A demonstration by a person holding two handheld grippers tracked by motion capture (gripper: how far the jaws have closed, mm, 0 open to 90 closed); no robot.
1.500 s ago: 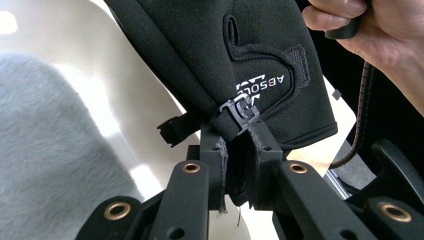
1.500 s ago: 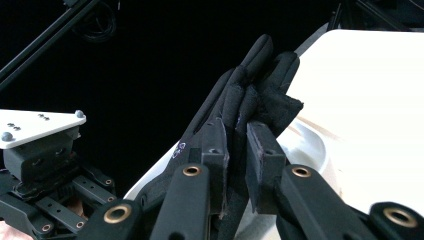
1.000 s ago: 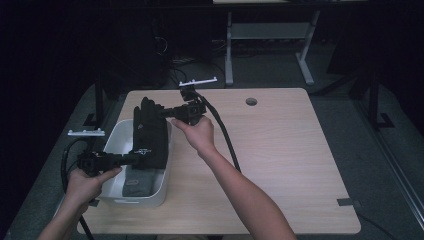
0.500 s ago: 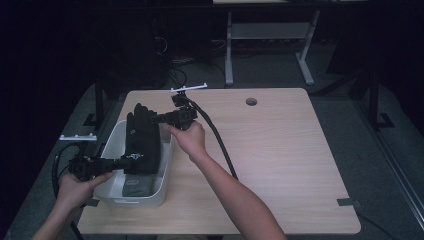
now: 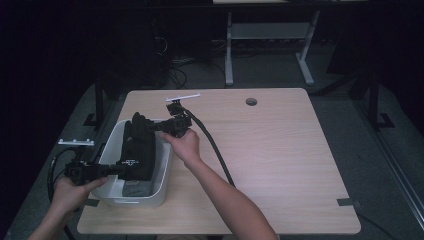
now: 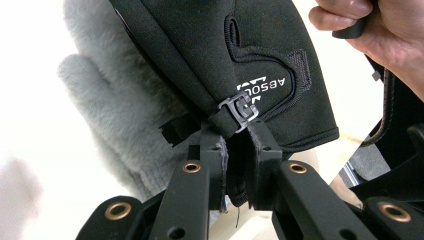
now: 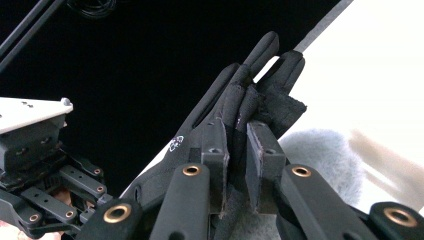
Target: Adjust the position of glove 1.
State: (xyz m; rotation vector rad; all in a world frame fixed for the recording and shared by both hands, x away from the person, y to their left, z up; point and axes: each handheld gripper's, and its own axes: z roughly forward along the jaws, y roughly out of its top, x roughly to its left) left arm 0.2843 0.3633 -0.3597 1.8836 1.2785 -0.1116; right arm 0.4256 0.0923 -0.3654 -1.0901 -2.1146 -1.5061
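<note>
Your left gripper (image 5: 112, 170) clamps the black glove's (image 5: 139, 147) cuff at lower left. Your right gripper (image 5: 152, 126) pinches its fingertips above the white bin (image 5: 162, 170).

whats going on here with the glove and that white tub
A person holds a black glove stretched between two hand-held grippers over a white bin at the table's left. The left gripper is shut on the cuff by its clip; the right gripper is shut on the fingers. A grey fuzzy glove lies in the bin underneath.
</note>
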